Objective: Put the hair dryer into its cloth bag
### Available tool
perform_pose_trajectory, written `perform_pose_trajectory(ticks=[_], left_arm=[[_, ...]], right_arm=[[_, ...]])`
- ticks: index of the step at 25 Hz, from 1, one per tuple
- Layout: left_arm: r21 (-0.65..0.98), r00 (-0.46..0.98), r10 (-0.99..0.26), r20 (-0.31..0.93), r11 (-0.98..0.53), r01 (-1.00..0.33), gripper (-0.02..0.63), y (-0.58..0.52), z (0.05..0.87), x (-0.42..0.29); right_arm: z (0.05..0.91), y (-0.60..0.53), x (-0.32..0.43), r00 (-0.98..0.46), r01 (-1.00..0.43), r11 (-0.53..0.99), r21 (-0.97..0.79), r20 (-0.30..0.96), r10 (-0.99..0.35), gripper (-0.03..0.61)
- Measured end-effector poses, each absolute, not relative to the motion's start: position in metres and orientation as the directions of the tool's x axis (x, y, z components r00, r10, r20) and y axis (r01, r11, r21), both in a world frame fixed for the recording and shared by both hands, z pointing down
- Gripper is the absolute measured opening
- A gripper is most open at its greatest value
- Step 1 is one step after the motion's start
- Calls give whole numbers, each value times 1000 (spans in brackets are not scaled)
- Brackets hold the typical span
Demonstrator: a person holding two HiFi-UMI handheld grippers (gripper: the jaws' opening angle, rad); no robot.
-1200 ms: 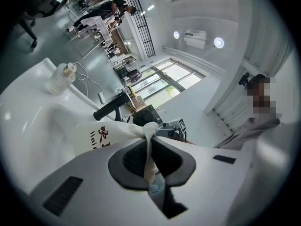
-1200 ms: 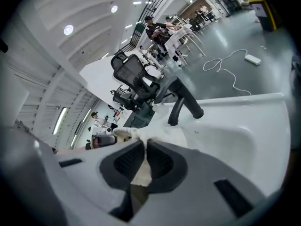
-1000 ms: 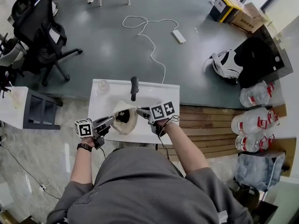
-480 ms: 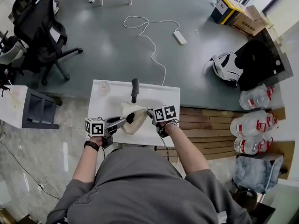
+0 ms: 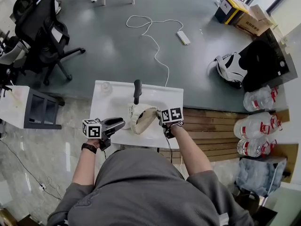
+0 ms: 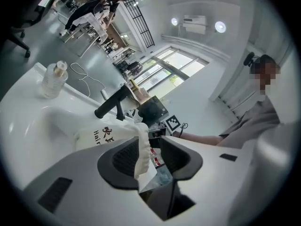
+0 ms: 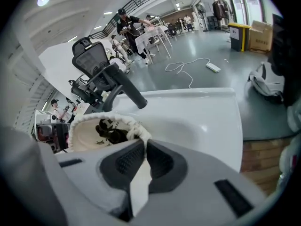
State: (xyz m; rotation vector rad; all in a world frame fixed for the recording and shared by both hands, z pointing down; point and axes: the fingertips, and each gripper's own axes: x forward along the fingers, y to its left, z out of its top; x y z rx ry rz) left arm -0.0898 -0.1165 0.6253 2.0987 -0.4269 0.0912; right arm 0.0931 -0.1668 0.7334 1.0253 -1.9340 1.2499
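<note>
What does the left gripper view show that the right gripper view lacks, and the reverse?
Left only: a clear bottle and the print on the cloth bag. Right only: the bag's open mouth and inside. Both: the black hair dryer, and bag cloth between the jaws; the left gripper's are opening, the right gripper's are shut on it.

Open-plan office, black swivel chair (image 5: 40,29), desks (image 7: 150,34) beyond, power strip (image 5: 184,37) on grey floor (image 5: 108,46), cardboard boxes (image 5: 249,19)

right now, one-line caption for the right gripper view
Right gripper shut on the cloth bag rim; hair dryer behind it.
</note>
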Motion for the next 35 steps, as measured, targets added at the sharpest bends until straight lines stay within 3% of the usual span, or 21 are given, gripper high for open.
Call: perform_pose_trajectory(ticks=[20,30,35], left_arm=[[817,864,-399,308,-354,-455,141,-103,650,-151],[800,866,-385,318,-381,-463,140,-111,650,-147],[746,858,-375,352,-440,-499,140,-120,648,-134]], right_arm=[[803,-132,153,-301,-954,86,-289,928,-221,29],[772,-138,175,-261,-965,105,-239,914,-310,34],[729,-155,187,-194,-980,140,-143,859,-473,34]])
